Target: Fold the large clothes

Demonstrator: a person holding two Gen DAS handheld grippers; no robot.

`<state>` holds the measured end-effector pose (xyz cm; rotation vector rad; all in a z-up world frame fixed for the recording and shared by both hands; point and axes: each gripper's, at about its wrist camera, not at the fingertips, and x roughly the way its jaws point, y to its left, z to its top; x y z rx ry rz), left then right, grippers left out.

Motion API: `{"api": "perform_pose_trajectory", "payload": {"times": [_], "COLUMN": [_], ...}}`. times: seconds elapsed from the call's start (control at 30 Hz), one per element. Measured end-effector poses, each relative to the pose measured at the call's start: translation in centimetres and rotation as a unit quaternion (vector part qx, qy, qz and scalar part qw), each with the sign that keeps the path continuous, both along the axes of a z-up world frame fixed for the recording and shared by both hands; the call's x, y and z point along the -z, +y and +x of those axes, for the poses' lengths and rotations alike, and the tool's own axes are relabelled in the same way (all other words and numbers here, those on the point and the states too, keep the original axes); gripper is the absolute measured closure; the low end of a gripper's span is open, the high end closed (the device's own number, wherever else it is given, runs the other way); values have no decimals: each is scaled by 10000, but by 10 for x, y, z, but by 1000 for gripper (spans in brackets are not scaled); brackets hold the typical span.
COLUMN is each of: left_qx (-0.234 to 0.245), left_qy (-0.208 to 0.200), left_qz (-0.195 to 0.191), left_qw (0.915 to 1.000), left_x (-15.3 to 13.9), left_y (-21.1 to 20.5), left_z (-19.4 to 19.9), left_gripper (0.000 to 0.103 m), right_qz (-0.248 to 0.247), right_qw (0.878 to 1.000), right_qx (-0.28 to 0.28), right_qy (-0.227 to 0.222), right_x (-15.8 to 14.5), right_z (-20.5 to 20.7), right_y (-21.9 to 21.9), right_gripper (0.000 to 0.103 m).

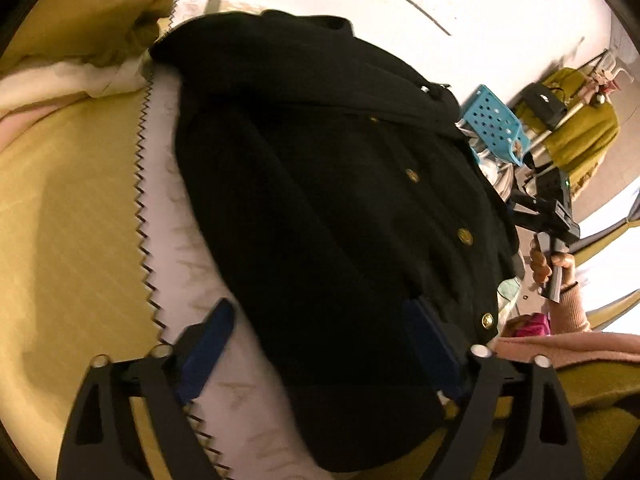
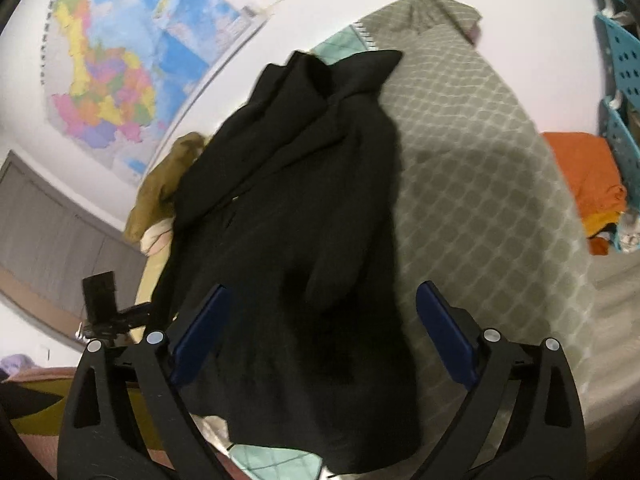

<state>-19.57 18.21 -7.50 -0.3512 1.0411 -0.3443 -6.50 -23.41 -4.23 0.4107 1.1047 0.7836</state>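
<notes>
A large black coat (image 1: 320,200) with gold buttons (image 1: 465,235) lies spread lengthwise on the bed. My left gripper (image 1: 324,344) is open, its blue fingers (image 1: 208,344) straddling the coat's near hem just above it. In the right wrist view the same coat (image 2: 288,240) lies on a grey patterned cover (image 2: 480,184), collar far away. My right gripper (image 2: 320,336) is open over the coat's near end, holding nothing. The right gripper also shows in the left wrist view (image 1: 552,224), held by a hand at the coat's right edge.
A mustard blanket (image 1: 72,216) with a zigzag-edged white strip (image 1: 160,208) lies left of the coat. An olive garment (image 2: 168,184) is bunched by the wall with a map (image 2: 120,80). Blue perforated baskets (image 2: 624,80) and an orange cloth (image 2: 588,176) stand at right.
</notes>
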Motion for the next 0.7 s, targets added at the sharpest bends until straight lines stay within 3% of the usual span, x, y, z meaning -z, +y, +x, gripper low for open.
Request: {"api": "perform_pose_trajectory", "payload": {"times": [0.07, 0.13, 0.2, 0.23, 0.27, 0.3, 0.33, 0.37, 0.43, 0.57, 0.7], "left_qx": [188, 197, 200, 148, 69, -95, -275, -343, -479, -624, -730], "left_qy": [23, -16, -6, -17, -35, -79, -74, -4, -20, -181, -483], "left_qz": [-216, -23, 99, 97, 139, 350, 692, 796, 637, 209, 125], "left_qw": [9996, 9998, 9997, 9998, 9999, 9993, 9972, 9962, 9968, 9977, 9961], "left_x": [2, 1, -1, -1, -1, -2, -3, -2, -6, -28, -57], "left_y": [-10, -18, -26, -27, -27, -28, -32, -34, -32, -22, -8], "left_z": [-2, 1, 5, 6, 6, 6, 9, 13, 14, 6, -15], "left_gripper": [7, 7, 7, 7, 19, 32, 67, 73, 80, 83, 84], "right_qz": [-88, -110, 207, 458, 636, 719, 665, 602, 881, 1039, 1010], "right_qw": [9998, 9995, 9996, 9986, 9972, 9963, 9966, 9974, 9957, 9943, 9927], "right_qx": [-161, -195, -164, -236, -296, -348, -369, -276, -166, -15, -60], "right_qy": [-109, -239, -45, 141, 266, 324, 303, 289, 229, -218, -660], "right_x": [1, 0, 4, 9, 13, 16, 17, 15, 7, -33, -79], "right_z": [-7, -10, -7, -5, -5, -6, -8, -9, -11, -32, -62], "right_y": [8, 12, 11, 10, 12, 16, 20, 22, 18, 4, -4], "right_gripper": [9, 10, 28, 51, 72, 76, 81, 84, 87, 90, 91]}}
